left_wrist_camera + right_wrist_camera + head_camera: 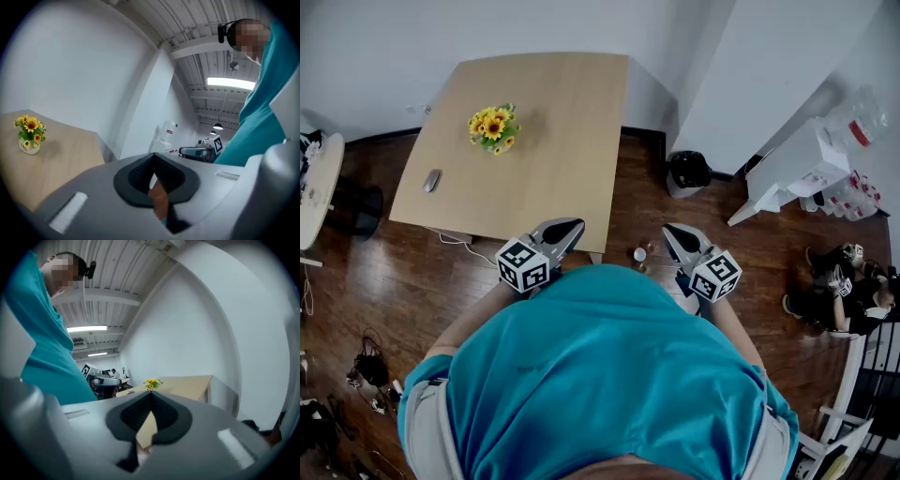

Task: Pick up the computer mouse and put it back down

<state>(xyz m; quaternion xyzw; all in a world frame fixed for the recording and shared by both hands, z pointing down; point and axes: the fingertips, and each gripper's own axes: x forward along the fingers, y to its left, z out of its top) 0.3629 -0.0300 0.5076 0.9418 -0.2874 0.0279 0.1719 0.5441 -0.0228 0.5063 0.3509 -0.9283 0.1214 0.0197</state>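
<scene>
The grey computer mouse (432, 180) lies near the left edge of the light wooden table (553, 141). A small pot of yellow flowers (493, 127) stands a little beyond it. Both grippers are held in front of the person's teal shirt, off the table's near edge and far from the mouse. The left gripper (574, 226) is shut with nothing in it, its jaws meeting in the left gripper view (153, 157). The right gripper (668, 232) is also shut and empty (151, 397). The flowers (30, 135) (152, 383) show in both gripper views.
A black bin (687, 172) stands on the dark wood floor right of the table, and a white rack (787, 173) with bottles beyond it. A round white table (319, 187) is at the left. Cables (366, 370) lie bottom left. A person (844, 291) sits at the right.
</scene>
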